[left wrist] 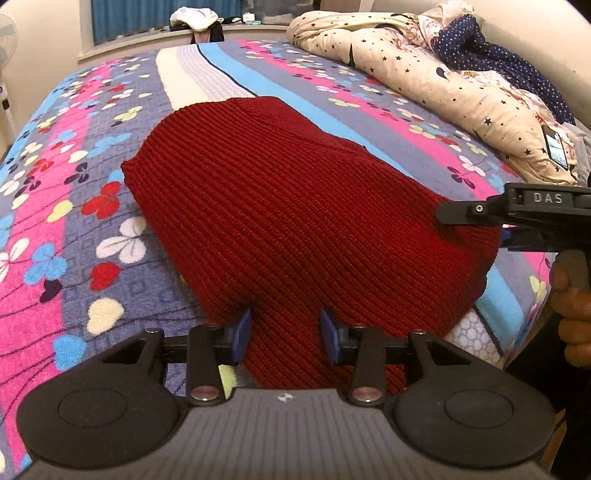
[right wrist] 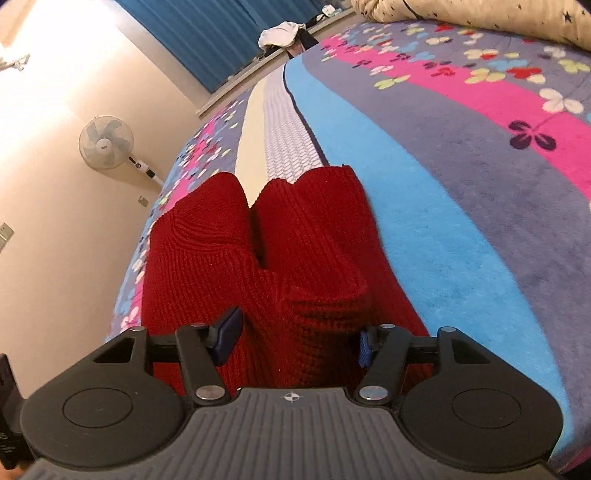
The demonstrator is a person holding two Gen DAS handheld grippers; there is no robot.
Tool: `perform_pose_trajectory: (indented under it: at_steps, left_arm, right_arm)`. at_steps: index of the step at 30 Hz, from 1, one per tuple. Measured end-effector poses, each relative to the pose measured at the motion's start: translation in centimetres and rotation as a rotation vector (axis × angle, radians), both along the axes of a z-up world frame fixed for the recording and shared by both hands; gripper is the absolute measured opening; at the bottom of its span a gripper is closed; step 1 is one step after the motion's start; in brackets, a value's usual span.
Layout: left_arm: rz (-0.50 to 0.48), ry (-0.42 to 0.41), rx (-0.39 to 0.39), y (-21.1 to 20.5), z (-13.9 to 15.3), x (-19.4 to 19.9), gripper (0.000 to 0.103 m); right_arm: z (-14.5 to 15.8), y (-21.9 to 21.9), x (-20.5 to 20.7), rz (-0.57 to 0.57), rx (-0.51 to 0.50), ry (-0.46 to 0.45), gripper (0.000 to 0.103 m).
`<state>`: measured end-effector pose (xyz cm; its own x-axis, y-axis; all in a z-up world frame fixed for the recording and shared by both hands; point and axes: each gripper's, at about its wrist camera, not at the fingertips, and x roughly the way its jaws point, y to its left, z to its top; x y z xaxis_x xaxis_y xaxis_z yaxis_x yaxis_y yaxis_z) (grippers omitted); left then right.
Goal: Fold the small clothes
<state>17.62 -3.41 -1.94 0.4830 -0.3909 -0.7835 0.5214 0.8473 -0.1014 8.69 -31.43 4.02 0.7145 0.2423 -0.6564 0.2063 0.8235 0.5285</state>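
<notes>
Red knit sweater (left wrist: 280,206) lies folded on the floral bed (left wrist: 74,229), near edge bunched between my left tongs (left wrist: 286,330), which stand part open, and my wider right tongs (right wrist: 295,338); dragging either away could snag the ribbing and undo the fold

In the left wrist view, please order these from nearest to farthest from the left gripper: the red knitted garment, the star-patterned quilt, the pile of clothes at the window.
1. Red knitted garment: directly at the left gripper, between its fingers.
2. Star-patterned quilt: far right side of the bed.
3. Pile of clothes: beyond the bed, top centre by the window.
</notes>
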Motion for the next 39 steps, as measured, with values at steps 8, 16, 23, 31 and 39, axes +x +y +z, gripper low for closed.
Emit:
perform_pose_trajectory:
  at_steps: [8, 16, 23, 31, 39]
  left_arm:
    - [0.015, 0.007, -0.04, 0.7, 0.7, 0.0, 0.047]
    - [-0.011, 0.01, -0.043, 0.6, 0.7, 0.2, 0.048]
    - [-0.006, 0.0, -0.059, 0.6, 1.0, 0.3, 0.048]
    - [0.066, -0.088, -0.216, 1.9, 3.4, 0.6, 0.048]
    - [0.045, -0.06, -0.213, 0.6, 3.3, 1.7, 0.047]
  right_arm:
    - [4.4, 4.1, -1.5, 0.148, -0.258, -0.313, 0.02]
    - [3.5, 2.4, -3.6, 0.036, -0.289, -0.195, 0.018]
    - [0.3, 0.3, -2.9, -0.011, -0.22, 0.009, 0.019]
    - [1.1, 1.4, -3.7, -0.014, -0.267, -0.008, 0.018]
    - [1.7, 2.9, -4.1, 0.063, -0.419, -0.043, 0.018]
